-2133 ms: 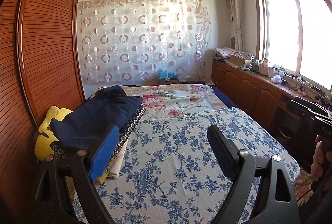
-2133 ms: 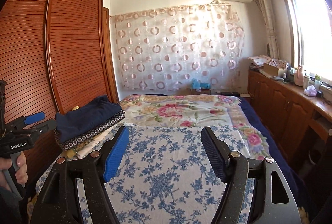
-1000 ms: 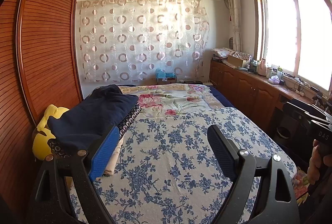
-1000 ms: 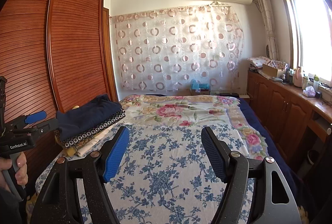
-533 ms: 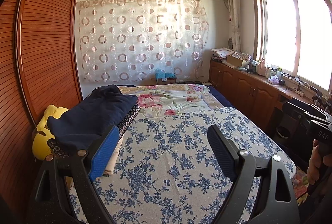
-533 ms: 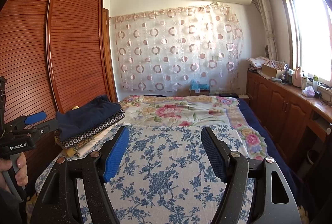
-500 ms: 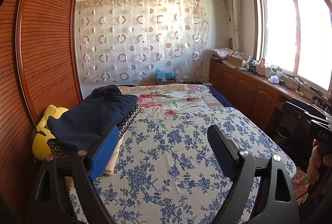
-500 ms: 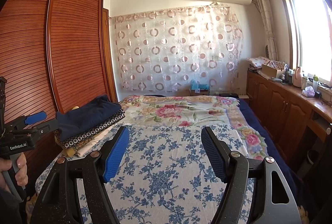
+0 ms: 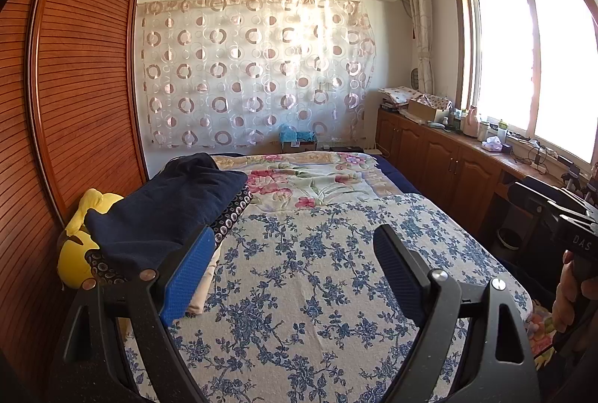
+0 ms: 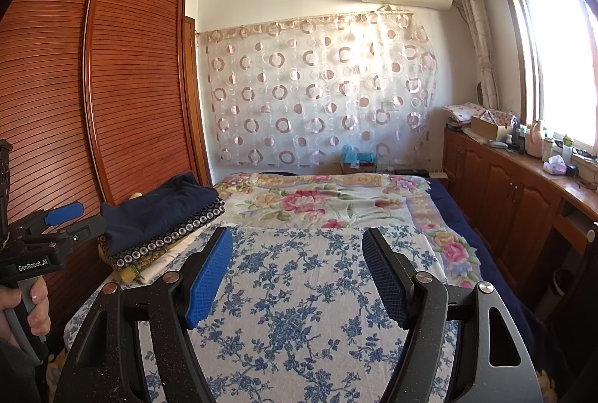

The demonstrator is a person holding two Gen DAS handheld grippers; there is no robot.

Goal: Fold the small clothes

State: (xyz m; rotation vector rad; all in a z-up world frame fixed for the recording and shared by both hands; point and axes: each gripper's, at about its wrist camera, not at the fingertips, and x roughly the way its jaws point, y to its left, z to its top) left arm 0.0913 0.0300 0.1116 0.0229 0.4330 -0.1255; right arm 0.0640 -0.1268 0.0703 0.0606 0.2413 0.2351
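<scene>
A stack of folded clothes (image 9: 164, 216) lies at the bed's left side, a navy piece on top of a dark ring-patterned one and pale ones; the right wrist view has the same stack (image 10: 160, 216). My left gripper (image 9: 295, 246) hovers open above the blue-flowered sheet (image 9: 317, 272), nothing between its fingers, its left pad just in front of the stack. My right gripper (image 10: 299, 249) is open too, held over the same sheet (image 10: 299, 309), empty. Each gripper shows at the edge of the other's view, held by a hand.
A yellow plush toy (image 9: 78, 238) sits between the stack and the wooden wardrobe (image 9: 74, 85). A pink-flowered blanket (image 9: 310, 178) covers the bed's far half. Wooden cabinets (image 9: 441, 163) with clutter run under the window on the right.
The left wrist view shifted slightly early on, showing a little more of the bed's left edge. Over the last second nothing moved; both grippers stayed open.
</scene>
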